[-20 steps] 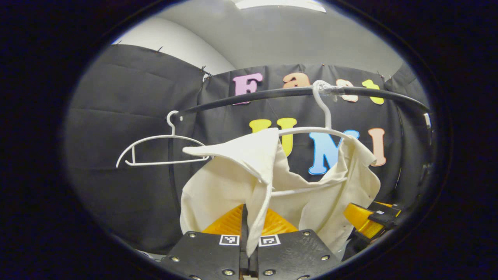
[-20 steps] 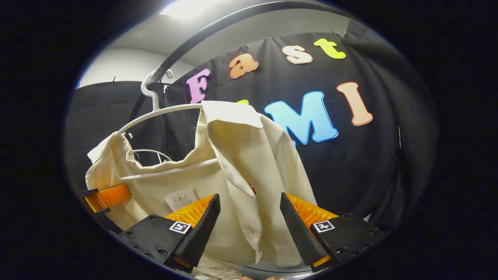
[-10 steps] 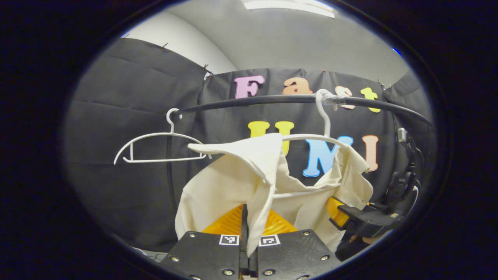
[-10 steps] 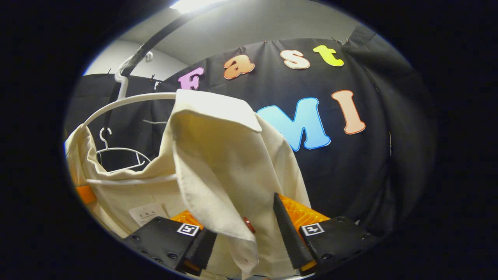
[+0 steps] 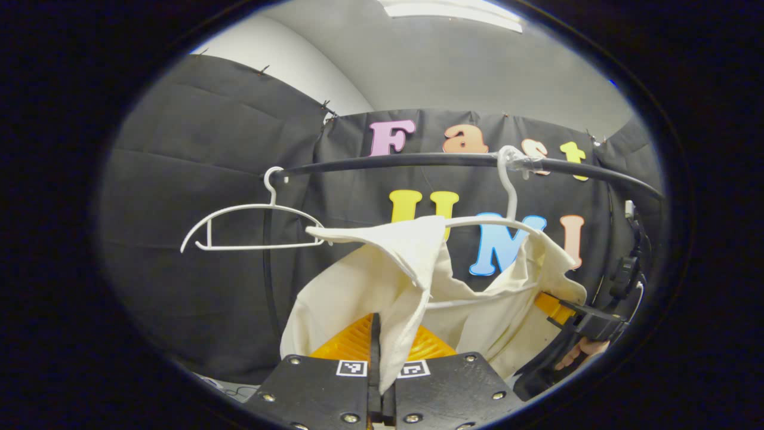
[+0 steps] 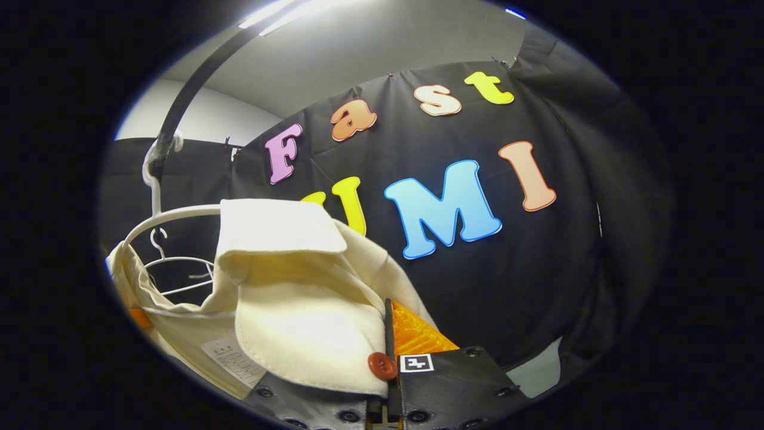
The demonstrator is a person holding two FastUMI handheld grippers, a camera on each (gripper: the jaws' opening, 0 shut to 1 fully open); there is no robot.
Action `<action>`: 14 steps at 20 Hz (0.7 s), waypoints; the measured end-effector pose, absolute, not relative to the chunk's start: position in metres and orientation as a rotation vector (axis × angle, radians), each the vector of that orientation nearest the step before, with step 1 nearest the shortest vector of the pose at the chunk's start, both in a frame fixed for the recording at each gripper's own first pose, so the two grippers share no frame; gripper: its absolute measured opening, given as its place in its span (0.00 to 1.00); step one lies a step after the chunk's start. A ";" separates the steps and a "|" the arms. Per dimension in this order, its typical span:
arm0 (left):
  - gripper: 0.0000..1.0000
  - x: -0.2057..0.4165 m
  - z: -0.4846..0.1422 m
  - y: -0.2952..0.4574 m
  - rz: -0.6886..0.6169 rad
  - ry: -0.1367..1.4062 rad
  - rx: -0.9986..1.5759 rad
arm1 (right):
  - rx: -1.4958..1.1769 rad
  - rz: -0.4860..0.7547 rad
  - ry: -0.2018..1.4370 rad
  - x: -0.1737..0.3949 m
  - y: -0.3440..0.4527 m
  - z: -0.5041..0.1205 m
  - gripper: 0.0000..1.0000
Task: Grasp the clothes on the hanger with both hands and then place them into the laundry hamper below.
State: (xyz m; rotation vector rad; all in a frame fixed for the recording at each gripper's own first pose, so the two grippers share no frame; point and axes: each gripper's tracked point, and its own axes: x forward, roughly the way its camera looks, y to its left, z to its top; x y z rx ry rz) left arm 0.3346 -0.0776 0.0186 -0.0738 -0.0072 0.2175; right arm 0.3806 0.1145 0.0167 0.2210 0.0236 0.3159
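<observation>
Since a second ago my right gripper (image 6: 387, 382) has clamped onto the shirt (image 6: 298, 322). Left gripper view: left gripper (image 5: 380, 364) pinches shirt front, garment draped on hanger (image 5: 507, 222) under black rail (image 5: 418, 160); spare hanger (image 5: 250, 227) leftward. Right gripper view: grey ceiling above rail.

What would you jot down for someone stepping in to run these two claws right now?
Left claw: shut on the cream shirt, at its front edge.
Right claw: shut on the shirt's other front edge, by a red button.
The shirt hangs on the white hanger on the black rail; an empty hanger hangs beside it.
Done: both grips.
Left: lift the shirt off, lower it into the hamper.
</observation>
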 end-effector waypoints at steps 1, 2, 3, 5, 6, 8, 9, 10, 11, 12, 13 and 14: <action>0.03 0.334 0.019 -0.077 0.220 -0.008 -0.090 | 0.225 0.310 0.015 0.383 0.112 0.019 0.08; 0.03 0.334 0.020 -0.075 0.224 -0.011 -0.092 | 0.230 0.307 0.009 0.385 0.110 0.021 0.07; 0.03 0.335 0.023 -0.071 0.231 -0.017 -0.083 | 0.234 0.305 0.000 0.386 0.109 0.023 0.07; 0.04 0.332 0.035 -0.066 0.244 -0.043 -0.065 | 0.229 0.296 -0.016 0.391 0.107 0.029 0.07; 0.04 0.331 0.040 -0.064 0.251 -0.053 -0.064 | 0.234 0.289 -0.020 0.394 0.105 0.032 0.07; 0.03 0.328 0.046 -0.057 0.251 -0.058 -0.069 | 0.273 0.288 -0.017 0.400 0.103 0.035 0.07; 0.03 0.323 0.046 -0.054 0.248 -0.058 -0.075 | 0.290 0.287 -0.013 0.402 0.102 0.036 0.07; 0.03 0.320 0.050 -0.051 0.244 -0.069 -0.087 | 0.298 0.285 -0.014 0.405 0.098 0.038 0.07; 0.03 0.316 0.053 -0.052 0.234 -0.075 -0.104 | 0.302 0.293 -0.005 0.407 0.096 0.038 0.07; 0.03 0.313 0.055 -0.052 0.222 -0.075 -0.119 | 0.309 0.305 0.011 0.406 0.094 0.037 0.07; 0.03 0.310 0.055 -0.051 0.216 -0.073 -0.123 | 0.314 0.320 0.021 0.403 0.093 0.034 0.07; 0.03 0.305 0.057 -0.048 0.218 -0.080 -0.113 | 0.318 0.342 0.028 0.402 0.092 0.033 0.07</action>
